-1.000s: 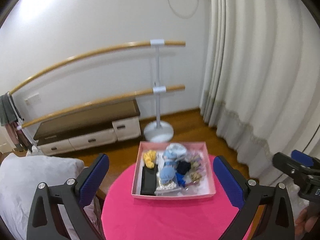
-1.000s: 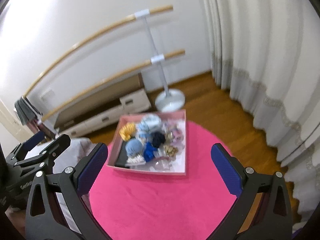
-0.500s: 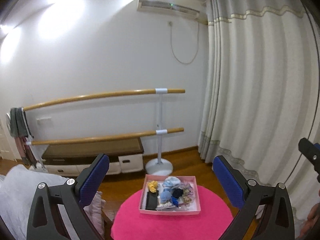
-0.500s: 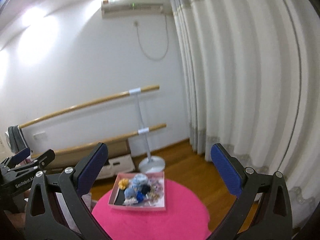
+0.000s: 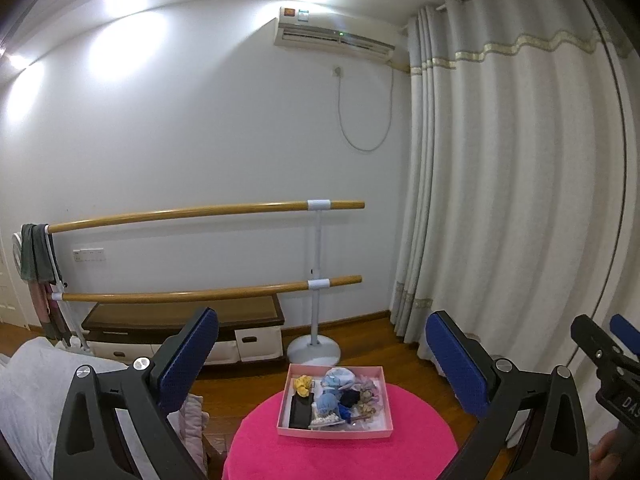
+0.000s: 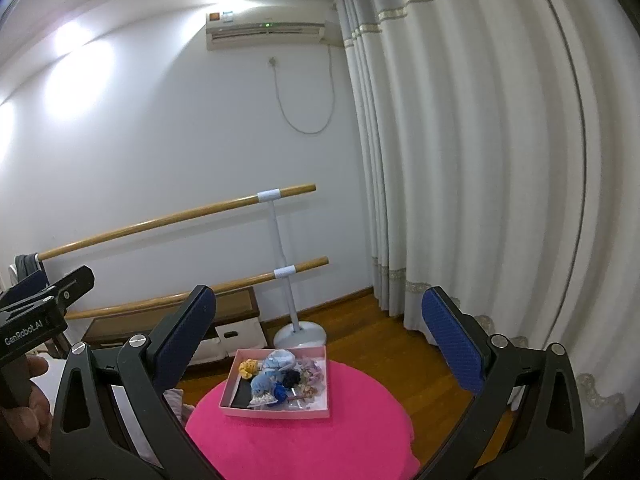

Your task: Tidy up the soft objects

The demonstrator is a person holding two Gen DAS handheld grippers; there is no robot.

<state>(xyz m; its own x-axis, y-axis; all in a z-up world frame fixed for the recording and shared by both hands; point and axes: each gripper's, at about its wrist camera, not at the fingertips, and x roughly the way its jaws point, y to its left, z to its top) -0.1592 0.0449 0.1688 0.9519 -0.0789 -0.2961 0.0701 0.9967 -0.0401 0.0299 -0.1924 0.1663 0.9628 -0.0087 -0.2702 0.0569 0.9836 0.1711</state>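
Pink tabletop (image 5: 340,456) carries a pink box (image 5: 335,433) heaped with yellow, blue and dark scrunchies (image 5: 334,394). Left hand-held gripper (image 5: 322,364) and right hand-held gripper (image 6: 319,338) both gape wide, holding nothing.

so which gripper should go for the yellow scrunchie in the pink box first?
Left, probably. The yellow scrunchie sits in the pink box's far-left corner. Both grippers, left and right, are open, empty and well back, so the margin is small.

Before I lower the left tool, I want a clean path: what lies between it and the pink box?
Only bare pink tablecloth lies between the left tool and the pink box, seen in the left wrist view. Nothing blocks it.
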